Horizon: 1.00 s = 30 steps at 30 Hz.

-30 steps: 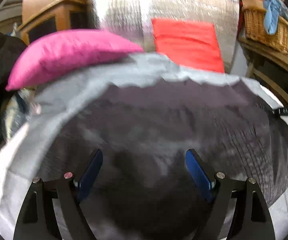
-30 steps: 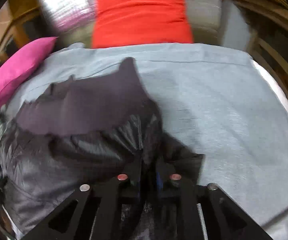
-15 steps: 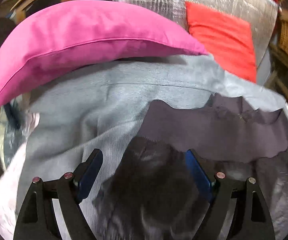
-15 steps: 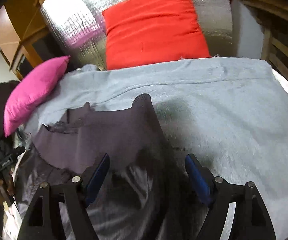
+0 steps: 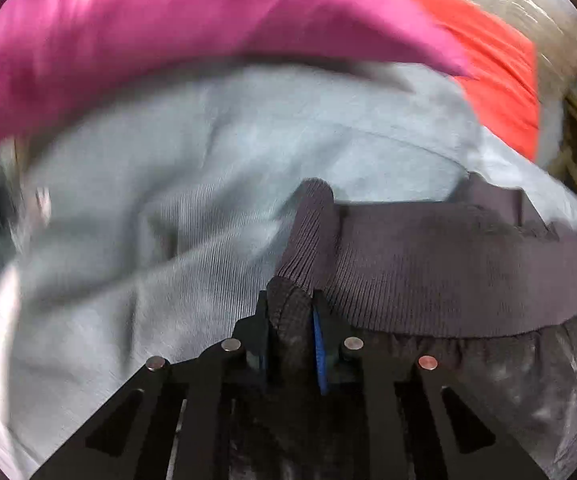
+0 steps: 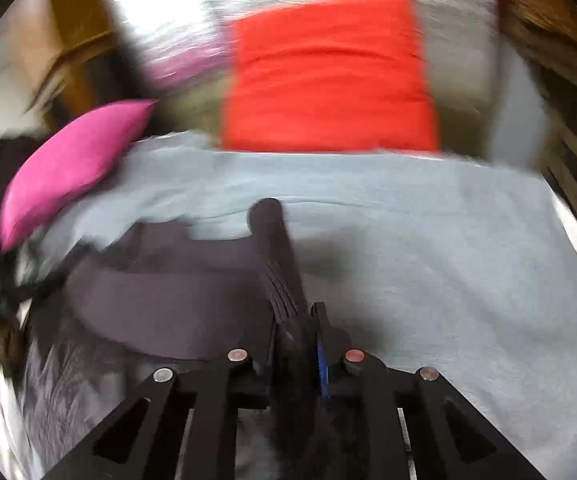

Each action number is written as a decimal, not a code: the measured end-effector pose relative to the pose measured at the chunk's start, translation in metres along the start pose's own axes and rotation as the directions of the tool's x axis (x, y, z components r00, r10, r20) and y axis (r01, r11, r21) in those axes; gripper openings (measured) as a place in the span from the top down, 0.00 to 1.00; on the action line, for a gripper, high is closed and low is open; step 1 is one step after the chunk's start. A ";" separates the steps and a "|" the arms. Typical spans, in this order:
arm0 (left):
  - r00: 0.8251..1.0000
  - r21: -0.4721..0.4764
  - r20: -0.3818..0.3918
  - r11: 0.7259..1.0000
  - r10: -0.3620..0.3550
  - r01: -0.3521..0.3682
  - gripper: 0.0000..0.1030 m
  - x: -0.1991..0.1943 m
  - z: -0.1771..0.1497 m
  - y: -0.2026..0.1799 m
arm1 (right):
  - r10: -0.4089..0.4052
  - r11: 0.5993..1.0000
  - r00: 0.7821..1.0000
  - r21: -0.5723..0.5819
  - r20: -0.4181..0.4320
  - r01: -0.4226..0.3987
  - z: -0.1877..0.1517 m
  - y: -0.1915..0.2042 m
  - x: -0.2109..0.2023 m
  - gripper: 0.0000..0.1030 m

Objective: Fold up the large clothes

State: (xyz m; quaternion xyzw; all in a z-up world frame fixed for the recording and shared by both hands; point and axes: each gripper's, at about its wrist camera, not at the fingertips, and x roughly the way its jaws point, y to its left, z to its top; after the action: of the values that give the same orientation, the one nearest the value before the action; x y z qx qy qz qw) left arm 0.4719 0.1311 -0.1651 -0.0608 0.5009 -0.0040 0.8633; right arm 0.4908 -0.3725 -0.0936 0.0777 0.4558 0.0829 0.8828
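A dark jacket (image 5: pixel 528 380) with a shiny quilted body and a broad ribbed knit hem (image 5: pixel 448 272) lies on a grey sheet (image 5: pixel 168 200). My left gripper (image 5: pixel 292 304) is closing its jaws on the hem's left corner, and ribbed fabric bulges up between the pads. In the right wrist view the jacket (image 6: pixel 168 300) spreads to the left. There my right gripper (image 6: pixel 296 320) is closing on the hem's right corner, and a fold of rib stands up ahead of the fingers. Both views are motion-blurred.
A pink pillow (image 5: pixel 168 32) lies close behind the left gripper and shows at the left (image 6: pixel 68 168) in the right wrist view. A red cushion (image 6: pixel 328 72) leans on a silver padded backrest (image 6: pixel 460 40). Bare grey sheet (image 6: pixel 448 260) stretches right of the jacket. Wooden furniture stands at both sides.
Both grippers went from wide open over the hem to pinching its corners. The left gripper swung left toward the pink pillow. The right one had let go of the fabric, then gripped again.
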 end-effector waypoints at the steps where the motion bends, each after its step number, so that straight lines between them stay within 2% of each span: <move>1: 1.000 0.006 0.006 1.000 0.006 -0.006 0.82 -0.001 0.000 -0.002 | -0.011 0.999 0.999 0.049 -0.034 0.012 -0.003 -0.011 0.013 0.84; 5: 1.000 0.001 0.008 1.000 -0.006 0.006 0.81 -0.003 -0.002 0.000 | 0.015 0.992 0.999 0.125 -0.036 -0.010 -0.017 -0.022 0.031 0.84; 9: 0.999 0.021 0.017 0.999 0.027 -0.028 0.79 -0.002 -0.005 -0.004 | 0.011 0.992 0.999 0.124 -0.040 -0.006 -0.014 -0.022 0.032 0.84; 11: 0.998 0.045 0.030 0.997 0.057 -0.058 0.77 -0.003 -0.008 -0.011 | 0.014 0.991 0.999 0.136 -0.046 -0.007 -0.015 -0.024 0.034 0.83; 13: 0.996 0.071 0.045 0.994 0.078 -0.081 0.69 -0.005 -0.008 -0.013 | 0.013 0.988 0.999 0.152 -0.047 -0.005 -0.017 -0.026 0.035 0.80; 14: 0.994 0.081 0.069 0.993 0.084 -0.089 0.64 -0.012 -0.008 -0.016 | 0.022 0.987 0.999 0.158 -0.035 -0.016 -0.018 -0.026 0.032 0.68; 15: 0.991 0.087 0.103 0.992 0.083 -0.092 0.63 -0.022 -0.009 -0.018 | 0.029 0.987 0.999 0.159 -0.029 -0.024 -0.017 -0.024 0.030 0.45; 16: 0.986 0.089 0.133 0.990 0.100 -0.112 0.52 -0.032 -0.011 -0.020 | 0.017 0.988 1.000 0.155 -0.021 -0.013 -0.016 -0.021 0.028 0.34; 17: 0.979 0.092 0.164 0.986 0.121 -0.137 0.43 -0.044 -0.012 -0.022 | -0.005 0.989 1.000 0.148 0.005 0.005 -0.017 -0.019 0.020 0.30; 21: 0.949 0.159 0.292 0.973 0.117 -0.168 0.41 -0.099 -0.031 -0.039 | -0.059 0.991 0.994 0.127 0.094 0.047 -0.021 -0.011 -0.019 0.30; 22: 0.945 0.185 0.315 0.971 0.086 -0.150 0.41 -0.111 -0.038 -0.047 | -0.055 0.994 0.992 0.103 0.115 0.044 -0.023 -0.004 -0.030 0.30; 23: 0.942 0.210 0.331 0.969 0.053 -0.128 0.40 -0.118 -0.043 -0.057 | -0.043 0.997 0.990 0.067 0.137 0.034 -0.027 0.009 -0.042 0.30; 24: 0.938 0.252 0.346 0.963 0.003 -0.096 0.39 -0.133 -0.060 -0.069 | -0.017 0.999 0.989 0.037 0.147 0.011 -0.032 0.021 -0.051 0.30; 26: 0.933 0.316 0.352 0.948 -0.075 -0.043 0.35 -0.147 -0.089 -0.089 | 0.112 0.993 0.985 -0.049 0.134 -0.107 -0.051 0.058 -0.066 0.30; 27: 0.934 0.357 0.342 0.934 -0.099 -0.032 0.35 -0.151 -0.103 -0.100 | 0.149 0.987 0.982 -0.083 0.116 -0.140 -0.060 0.072 -0.068 0.30; 29: 0.945 0.395 0.310 0.918 -0.104 -0.028 0.34 -0.143 -0.121 -0.118 | 0.226 0.964 0.974 -0.149 0.031 -0.219 -0.078 0.101 -0.060 0.30; 30: 0.963 0.412 0.258 0.911 -0.080 -0.035 0.34 -0.126 -0.129 -0.126 | 0.227 0.960 0.974 -0.164 -0.005 -0.225 -0.085 0.110 -0.051 0.30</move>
State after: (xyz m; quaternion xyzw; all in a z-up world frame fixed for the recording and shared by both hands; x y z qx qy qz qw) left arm 0.3044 0.0016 -0.1051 0.1168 0.3660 -0.1114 0.9165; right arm 0.3840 -0.2713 -0.0783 0.0570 0.4295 0.2197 0.8741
